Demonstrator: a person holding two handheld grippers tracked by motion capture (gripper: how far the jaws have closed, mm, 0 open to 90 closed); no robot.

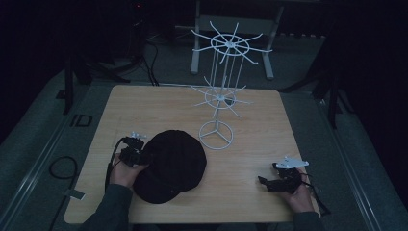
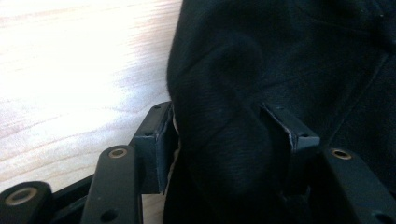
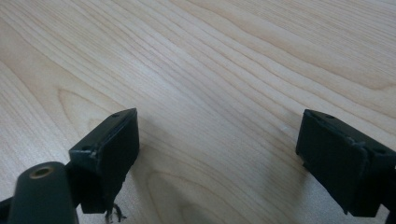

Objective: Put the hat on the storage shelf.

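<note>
- The black cap (image 1: 170,165) lies flat on the wooden counter (image 1: 250,144), with its left edge at the left gripper (image 1: 140,156).
- In the left gripper view a fold of the cap (image 2: 224,116) bulges up between the two jaws. The left-hand jaw sits just beside the fold, at the cap's edge where bare counter (image 2: 70,70) begins; the right-hand jaw lies against the cloth on the other side.
- The left jaws stand partly apart around that fold; whether the pads press on the cloth I cannot tell.
- The right gripper (image 1: 263,182) rests low over the counter, well apart from the cap, held in the person's right hand (image 1: 299,195).
- In the right gripper view its jaws stand wide open, with bare wood grain (image 3: 219,93) between and ahead of them.
- Beyond the cap, past the left jaws' reach, a white wire rack (image 1: 221,96) stands upright on its ring base, two tiers of hooks on its stem.
</note>
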